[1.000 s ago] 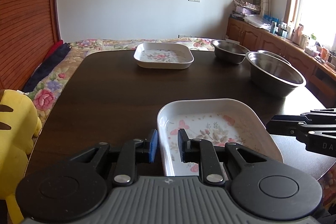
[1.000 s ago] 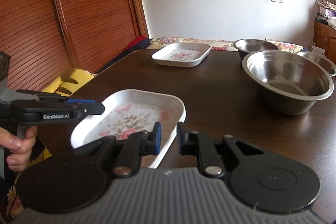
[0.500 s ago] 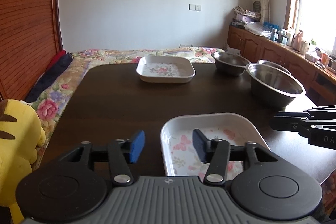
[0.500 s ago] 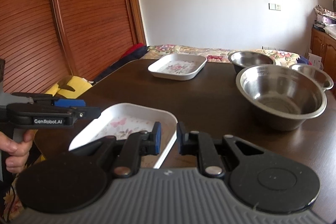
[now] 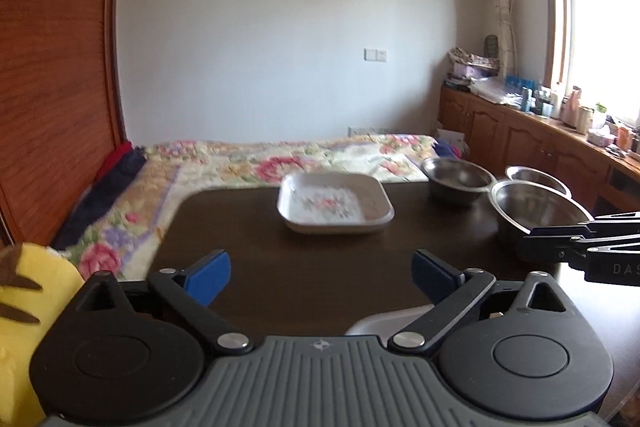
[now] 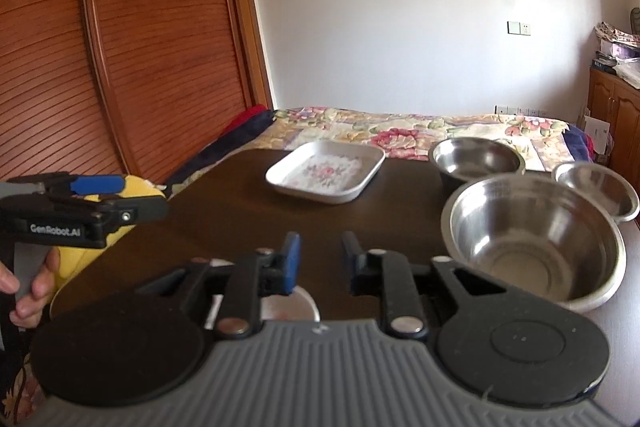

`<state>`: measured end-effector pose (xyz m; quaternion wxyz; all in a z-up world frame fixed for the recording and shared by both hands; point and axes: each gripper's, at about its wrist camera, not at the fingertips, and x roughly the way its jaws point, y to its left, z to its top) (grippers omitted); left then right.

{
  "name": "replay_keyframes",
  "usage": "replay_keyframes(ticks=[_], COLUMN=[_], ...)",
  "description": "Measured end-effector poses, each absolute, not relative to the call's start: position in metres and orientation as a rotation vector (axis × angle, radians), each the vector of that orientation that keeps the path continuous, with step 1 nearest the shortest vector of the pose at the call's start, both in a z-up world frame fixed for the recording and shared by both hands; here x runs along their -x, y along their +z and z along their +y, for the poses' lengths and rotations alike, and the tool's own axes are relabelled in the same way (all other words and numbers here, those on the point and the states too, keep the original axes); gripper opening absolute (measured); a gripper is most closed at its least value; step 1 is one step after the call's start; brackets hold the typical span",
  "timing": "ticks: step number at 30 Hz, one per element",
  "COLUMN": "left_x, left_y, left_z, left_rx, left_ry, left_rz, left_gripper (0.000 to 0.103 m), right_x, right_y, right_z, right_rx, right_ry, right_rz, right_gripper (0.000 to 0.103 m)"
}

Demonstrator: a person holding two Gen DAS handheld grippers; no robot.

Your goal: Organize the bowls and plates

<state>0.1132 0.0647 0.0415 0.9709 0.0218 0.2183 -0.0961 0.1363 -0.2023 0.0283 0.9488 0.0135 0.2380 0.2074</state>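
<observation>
Yellow plush toy (image 5: 24, 291): far left, off the bench edge, beside the floral bedspread (image 5: 248, 163).
Left hand-held gripper (image 5: 320, 277): jaws spread wide, blue pads (image 5: 210, 275) far apart, nothing between them; raised above the near part of the bench. In the right wrist view it shows from the side (image 6: 120, 203), with the person's hand (image 6: 28, 291) on its grip.
Bench (image 5: 280, 267): dark wood, bare in the middle.
Near floral plate (image 5: 384, 323): only a strip of white rim shows, below and behind the left gripper's linkage; a pale patch of it (image 6: 290, 307) also shows under the right gripper. Lying at the near bench edge.
Far floral plate (image 5: 335, 203): white, squarish, lying flat at the far side of the bench, well apart from the near plate.
Small steel bowl (image 5: 458, 179): upright, right of the far plate, near the far edge.
Large steel bowl (image 6: 534, 239): upright, nearer the viewer than the small one, just beside it.
Third steel bowl (image 6: 596, 189): shallow, at the right edge, touching or just behind the large bowl; cannot tell which.
Right hand-held gripper (image 6: 318, 261): jaws at a narrow gap, gripping nothing; seen side-on at the right of the left wrist view (image 5: 528, 245).
</observation>
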Motion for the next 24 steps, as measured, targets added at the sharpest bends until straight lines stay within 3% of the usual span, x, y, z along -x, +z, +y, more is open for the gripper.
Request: replay_keyframes(ticks=[7,15,24], left_x=[-0.152,-0.197,-0.243], left_y=[0.051,0.057,0.047], left_z=[0.077,0.088,0.088], left_rx=[-0.037,-0.061,-0.082], left_ry=[-0.167,-0.161,-0.202], left_rz=[0.440,0.467,0.513], left_gripper=[0.099,0.099,0.098], right_x=[-0.177,-0.224,-0.274], right_y=[0.037,0.043,0.026], right_z=[-0.188,-0.173,-0.157], right_rx=[-0.009,0.003,0.021], right_ry=[0.440,0.437,0.395], right_rz=[0.491,0.500,0.569], right_gripper=[0.030,0.043,0.043])
